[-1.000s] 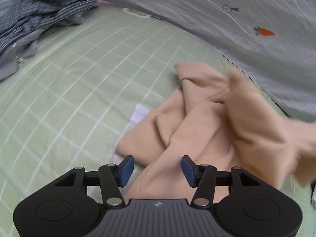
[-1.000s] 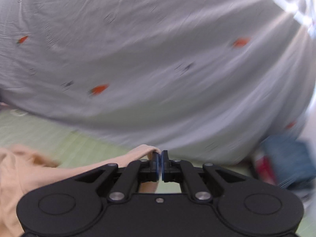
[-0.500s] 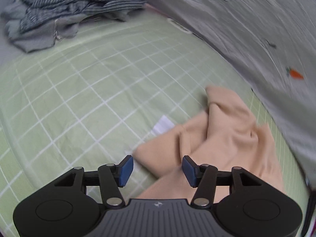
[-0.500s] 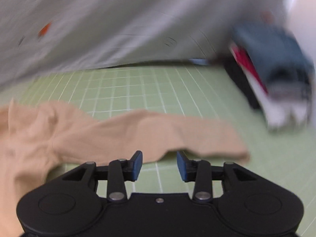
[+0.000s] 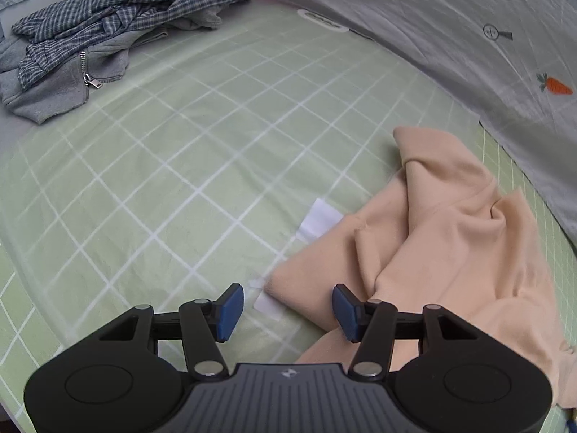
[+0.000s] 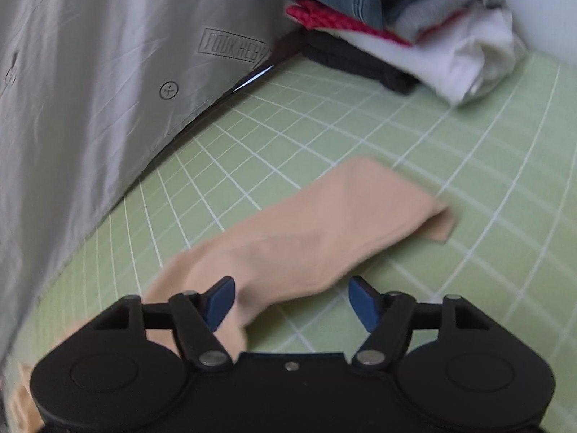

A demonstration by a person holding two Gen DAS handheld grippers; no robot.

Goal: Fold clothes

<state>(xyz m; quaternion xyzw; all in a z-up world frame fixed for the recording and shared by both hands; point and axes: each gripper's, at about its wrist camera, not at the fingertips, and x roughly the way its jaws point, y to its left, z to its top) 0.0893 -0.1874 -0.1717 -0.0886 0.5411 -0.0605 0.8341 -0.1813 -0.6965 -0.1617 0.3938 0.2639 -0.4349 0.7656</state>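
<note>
The peach long-sleeved top (image 5: 450,238) lies crumpled on the green checked bed sheet (image 5: 180,166), its body bunched in ridges, with one sleeve (image 6: 324,216) stretched flat and straight across the sheet toward the stack of folded clothes (image 6: 414,36). A white label (image 5: 319,218) peeks out at its edge. The left hand-held gripper (image 5: 286,306) hovers over a corner of the top, jaws spread and holding nothing; the right hand-held gripper (image 6: 292,303) hangs above the sleeve's near end, also spread and empty. Beyond lie a pile of checked and grey zip garments (image 5: 90,36) and the grey quilt (image 5: 432,18) along the bed's side.

The risk, as I judge it, is in the bunched body: a pinch there could catch several layers at once, so any fold would trap wrinkles and come out lopsided. The soft sheet might also be nipped together with the thin fabric.
</note>
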